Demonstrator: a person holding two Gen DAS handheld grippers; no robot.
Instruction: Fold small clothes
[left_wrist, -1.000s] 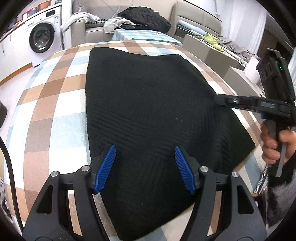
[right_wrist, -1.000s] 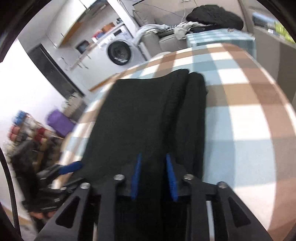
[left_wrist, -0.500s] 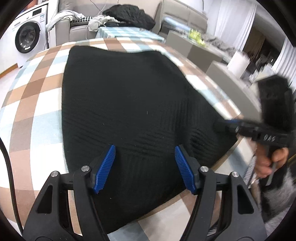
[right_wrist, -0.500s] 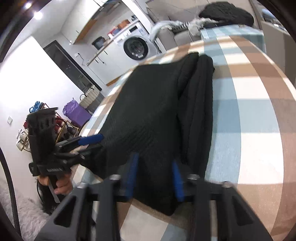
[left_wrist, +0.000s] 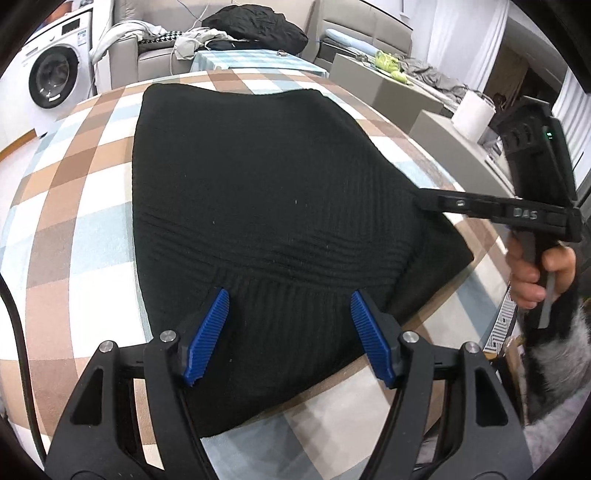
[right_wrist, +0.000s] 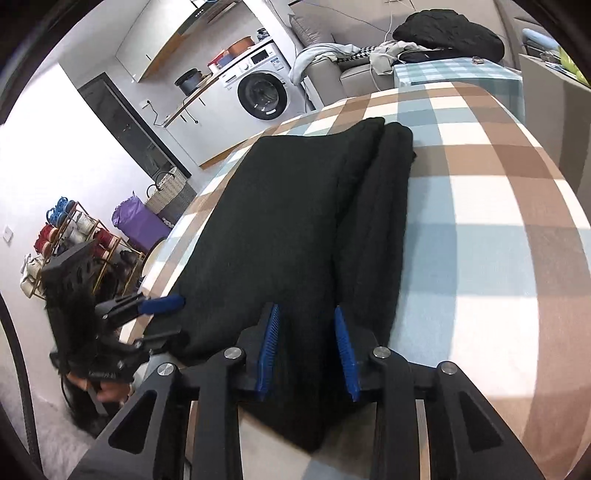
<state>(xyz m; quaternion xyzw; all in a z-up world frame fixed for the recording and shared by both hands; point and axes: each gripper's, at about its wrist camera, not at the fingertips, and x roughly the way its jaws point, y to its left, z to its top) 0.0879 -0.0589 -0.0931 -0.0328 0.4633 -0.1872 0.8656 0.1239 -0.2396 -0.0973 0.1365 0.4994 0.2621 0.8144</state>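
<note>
**Two tools poised at the near hem of a half-folded knit**

Two tools are working one garment here: a black ribbed knit garment (left_wrist: 258, 206), already folded lengthwise, lies flat on the brown, blue and white checked worktop (left_wrist: 66, 206), its near end running close to the worktop's edge.

The left tool (left_wrist: 288, 328) hangs over the near hem with its blue ribbed pads (left_wrist: 207, 332) spread wide, fabric visible below and between them but nothing pinched. That wide stance looks like a readiness pose, set to bite a broad piece of hem.

Over to the right tool (right_wrist: 304, 350): its jaws stand narrower and have just been opening again after a squeeze. The knit sits between the blue pads (right_wrist: 267, 347), yet they don't appear to press it, so call it loose around the cloth rather than gripping. It sits right at the seam where the tucked side panel (right_wrist: 380, 221) meets the main body, probably so both layers lift together.

In the left camera the person's hand (left_wrist: 532, 273) steadies that right tool at the garment's side edge.

My read: both corners are being lined up for a crosswise fold away from the person.
</note>
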